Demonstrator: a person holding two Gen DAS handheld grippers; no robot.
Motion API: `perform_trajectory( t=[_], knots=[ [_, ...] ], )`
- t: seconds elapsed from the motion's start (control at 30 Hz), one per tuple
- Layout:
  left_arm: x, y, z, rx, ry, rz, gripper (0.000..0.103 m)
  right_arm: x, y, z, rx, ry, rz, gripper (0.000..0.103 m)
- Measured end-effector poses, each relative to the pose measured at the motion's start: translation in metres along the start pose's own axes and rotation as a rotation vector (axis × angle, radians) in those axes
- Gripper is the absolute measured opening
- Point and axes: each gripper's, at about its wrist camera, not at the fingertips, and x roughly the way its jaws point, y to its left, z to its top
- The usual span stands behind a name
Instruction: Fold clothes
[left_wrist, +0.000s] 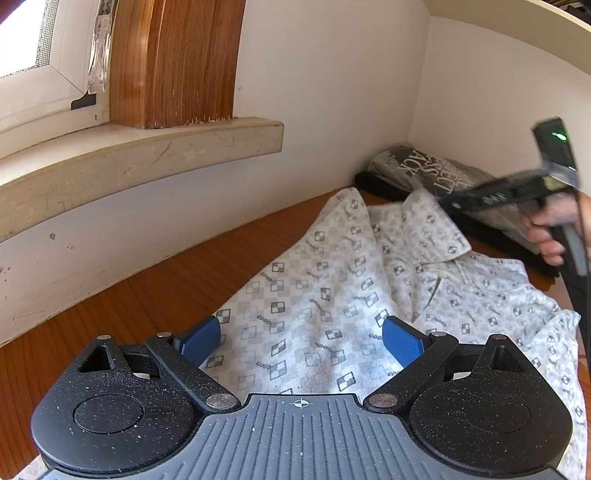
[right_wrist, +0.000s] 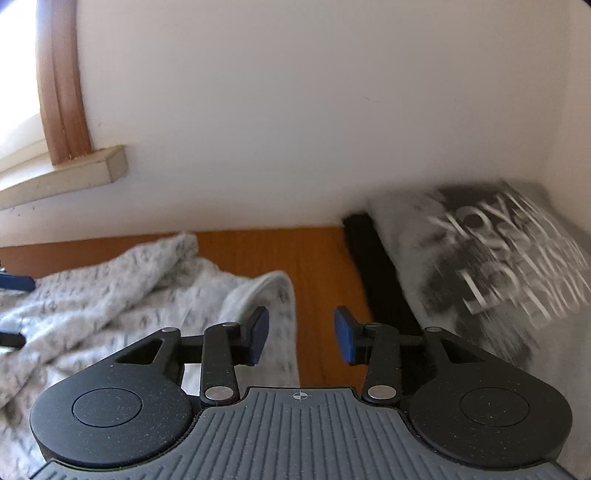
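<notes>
Your right claw (right_wrist: 301, 334) hangs released over the tabletop (right_wrist: 321, 266); your left claw (left_wrist: 302, 334) gapes above the patterned shirt (left_wrist: 332, 280).

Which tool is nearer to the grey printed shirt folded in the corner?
Right. The right tool hovers open just beside the grey printed shirt; the left tool sits open over the patterned shirt, farther away.

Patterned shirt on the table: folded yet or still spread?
Partly folded: the patterned shirt lies rumpled on the table, one side flipped over the body, collar showing.

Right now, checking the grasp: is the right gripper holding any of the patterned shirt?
No: the right gripper is open over bare table, beside the patterned shirt.
</notes>
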Motion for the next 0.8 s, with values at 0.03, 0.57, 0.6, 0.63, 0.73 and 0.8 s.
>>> perform_trajectory(
  t=[0.03, 0.57, 0.6, 0.63, 0.73, 0.8],
  knots=[
    [0.0, 0.0, 0.0, 0.0, 0.0, 0.0, 0.096, -0.008, -0.003, -0.008, 0.015, 0.001, -0.013, 0.041],
    [0.001, -0.002, 0.001, 0.009, 0.004, 0.006, 0.096, -0.087, -0.022, -0.11, 0.359, -0.004, 0.08, 0.042],
    [0.001, -0.002, 0.001, 0.011, 0.004, 0.008, 0.096, -0.086, -0.021, -0.109, 0.367, -0.009, 0.089, 0.042],
    [0.001, -0.003, 0.001, 0.012, 0.005, 0.009, 0.096, -0.084, -0.019, -0.108, 0.367, -0.017, 0.088, 0.042],
    [0.0, -0.004, 0.001, 0.014, 0.006, 0.01, 0.096, -0.078, -0.014, -0.108, 0.353, -0.048, 0.072, 0.038],
    [0.0, -0.005, 0.001, 0.014, 0.006, 0.012, 0.096, -0.074, -0.011, -0.108, 0.351, -0.06, 0.065, 0.028]
  ],
)
